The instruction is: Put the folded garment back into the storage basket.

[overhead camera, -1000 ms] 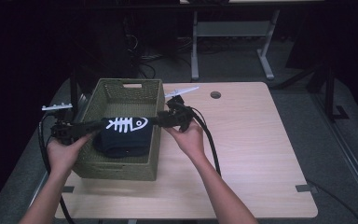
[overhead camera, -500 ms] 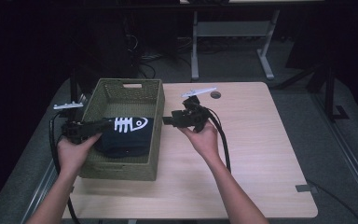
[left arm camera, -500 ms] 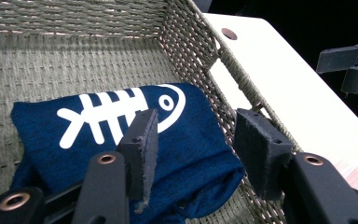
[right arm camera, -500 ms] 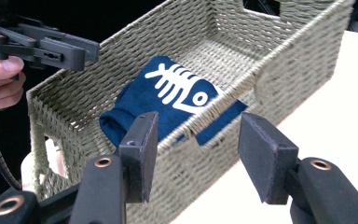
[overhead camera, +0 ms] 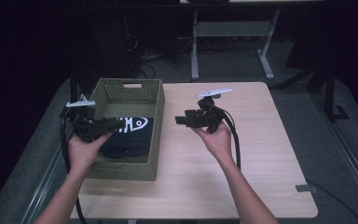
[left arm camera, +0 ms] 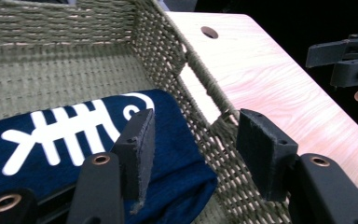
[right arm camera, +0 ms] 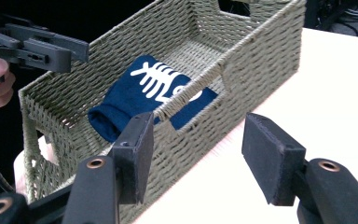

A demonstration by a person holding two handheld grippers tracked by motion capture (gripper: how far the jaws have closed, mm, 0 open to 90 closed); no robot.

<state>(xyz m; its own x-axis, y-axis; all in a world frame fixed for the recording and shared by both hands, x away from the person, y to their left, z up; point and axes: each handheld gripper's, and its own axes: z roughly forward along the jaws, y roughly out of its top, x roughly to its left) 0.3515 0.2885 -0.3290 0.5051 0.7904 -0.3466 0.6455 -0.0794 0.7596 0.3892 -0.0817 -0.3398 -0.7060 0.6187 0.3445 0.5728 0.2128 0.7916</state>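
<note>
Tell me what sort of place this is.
Probably a lab or workshop set up for recording. A bare wooden table stands in a dark room, cables lie on the floor behind it, and the metal legs of another desk stand beyond.

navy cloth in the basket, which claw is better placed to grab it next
Likely the left claw: it hangs open over the basket, right above the navy cloth. The right claw, also open, is outside, over the table.

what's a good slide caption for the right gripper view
Open tongs facing a woven basket holding a folded navy cloth with a white fishbone print.
</note>
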